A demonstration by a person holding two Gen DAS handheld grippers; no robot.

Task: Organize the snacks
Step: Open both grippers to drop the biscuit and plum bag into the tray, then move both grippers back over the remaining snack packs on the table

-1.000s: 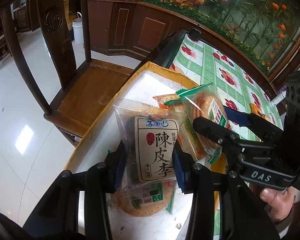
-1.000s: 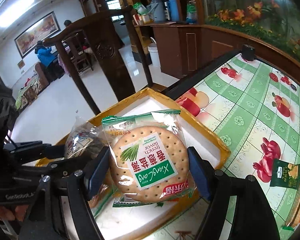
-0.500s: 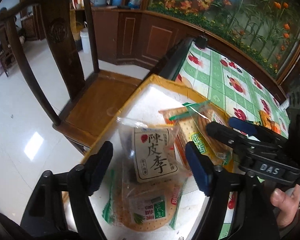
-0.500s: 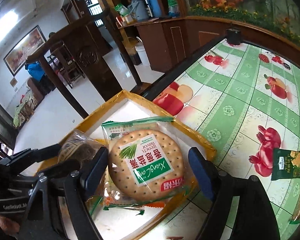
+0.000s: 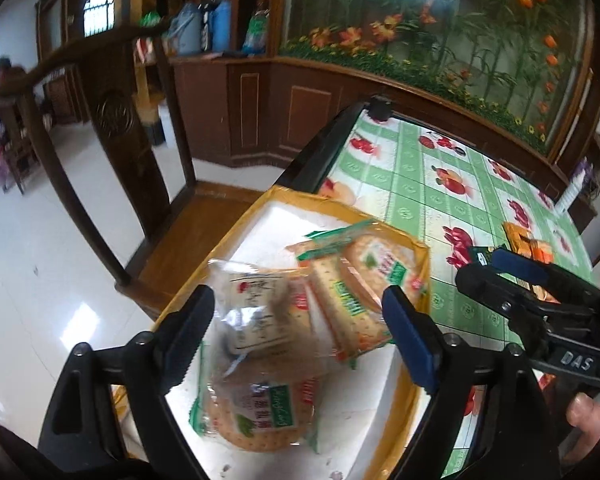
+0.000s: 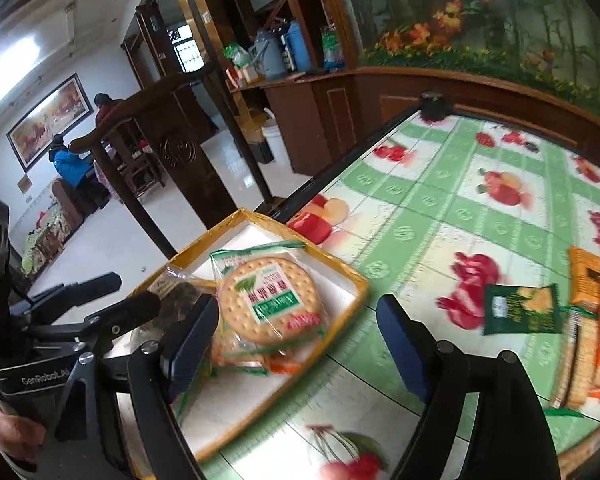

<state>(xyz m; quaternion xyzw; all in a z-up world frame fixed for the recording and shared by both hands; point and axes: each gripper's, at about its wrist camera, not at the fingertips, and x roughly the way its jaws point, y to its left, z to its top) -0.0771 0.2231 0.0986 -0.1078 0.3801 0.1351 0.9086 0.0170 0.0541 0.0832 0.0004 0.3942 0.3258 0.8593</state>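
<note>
My left gripper (image 5: 298, 332) hangs over a yellow-rimmed box (image 5: 422, 264) with a white floor, and its jaws are opening. A clear plum-sweet packet (image 5: 256, 312) lies loose in the box below them, touching neither pad. Round biscuit packets (image 5: 260, 412) and a cracker packet (image 5: 348, 300) lie around it. My right gripper (image 6: 298, 340) stands open above the box's (image 6: 356, 280) near corner, beside a round biscuit packet (image 6: 270, 300) that tops the pile. Each gripper shows in the other's view: right gripper (image 5: 480, 266), left gripper (image 6: 134, 292).
The box sits at the corner of a table with a green fruit-print cloth (image 6: 440, 216). A dark green packet (image 6: 522, 308) and orange snack packets (image 6: 588, 280) lie on the cloth to the right. A dark wooden chair (image 5: 116, 128) stands at the table's left edge.
The left jaws let go of the plum-sweet packet and the right jaws let go of the round biscuit packet; both packets now lie in the box. Both grippers drew back and up.
</note>
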